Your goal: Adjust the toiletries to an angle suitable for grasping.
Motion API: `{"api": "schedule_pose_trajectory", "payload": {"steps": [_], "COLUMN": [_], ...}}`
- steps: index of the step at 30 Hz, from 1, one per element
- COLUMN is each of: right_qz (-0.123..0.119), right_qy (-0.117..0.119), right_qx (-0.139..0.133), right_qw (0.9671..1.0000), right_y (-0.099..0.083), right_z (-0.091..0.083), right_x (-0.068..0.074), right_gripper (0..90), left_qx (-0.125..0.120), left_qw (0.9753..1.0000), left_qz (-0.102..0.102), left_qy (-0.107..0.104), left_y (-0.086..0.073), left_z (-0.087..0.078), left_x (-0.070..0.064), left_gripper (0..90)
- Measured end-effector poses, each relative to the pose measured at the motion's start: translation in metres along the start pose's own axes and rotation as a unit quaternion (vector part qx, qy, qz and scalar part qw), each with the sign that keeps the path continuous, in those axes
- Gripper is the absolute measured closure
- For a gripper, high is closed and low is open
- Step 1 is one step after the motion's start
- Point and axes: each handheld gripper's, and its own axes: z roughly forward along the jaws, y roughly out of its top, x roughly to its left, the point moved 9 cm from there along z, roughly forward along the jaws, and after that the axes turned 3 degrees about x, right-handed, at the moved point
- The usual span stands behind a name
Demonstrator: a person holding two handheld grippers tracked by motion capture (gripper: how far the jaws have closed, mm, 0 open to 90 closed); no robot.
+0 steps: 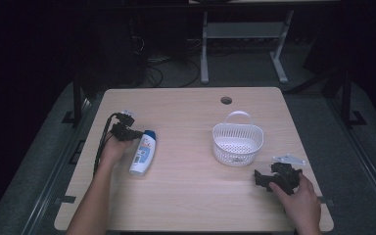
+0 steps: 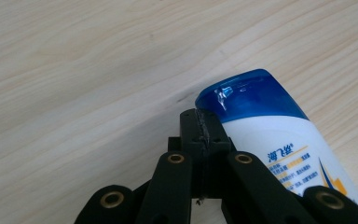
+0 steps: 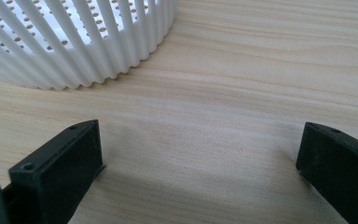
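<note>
A white shampoo bottle (image 1: pixel 142 154) with a blue cap lies on the wooden table (image 1: pixel 186 112), left of centre. My left gripper (image 1: pixel 137 134) rests at the cap end, held by a hand. In the left gripper view its jaws (image 2: pixel 200 128) are shut together with nothing between them, and the bottle (image 2: pixel 279 140) lies against their right side. A white slatted basket (image 1: pixel 237 142) with a handle stands right of centre. My right gripper (image 1: pixel 258 177) sits just in front of the basket, low over the table. Its jaws (image 3: pixel 200 154) stand wide open over bare wood, with the basket wall (image 3: pixel 74 42) just ahead.
A round cable hole (image 1: pixel 226 100) is near the table's far edge. A cable (image 1: pixel 100 142) trails from the left gripper toward the left edge. A desk frame (image 1: pixel 242 39) and loose wires stand on the dark floor beyond the table.
</note>
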Motion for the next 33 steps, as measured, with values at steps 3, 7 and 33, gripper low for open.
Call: {"api": "schedule_pose_trajectory", "payload": {"steps": [3, 7, 33], "right_qz": [0.0, 0.0, 0.0], "right_qy": [0.0, 0.0, 0.0], "right_qx": [0.0, 0.0, 0.0], "right_qw": [1.0, 1.0, 1.0], "right_y": [0.0, 0.0, 0.0], "right_z": [0.0, 0.0, 0.0], "right_x": [0.0, 0.0, 0.0], "right_gripper": [0.0, 0.0, 0.0], "left_qx": [-0.002, -0.006, -0.025], "left_qw": [1.0, 0.9999, 0.9992], "left_qz": [0.005, 0.009, 0.011], "left_qy": [-0.006, -0.013, -0.029], "left_y": [0.003, 0.007, 0.015], "left_z": [0.003, 0.005, -0.024], "left_x": [-0.007, -0.016, -0.034], "left_gripper": [90.0, 90.0, 41.2]}}
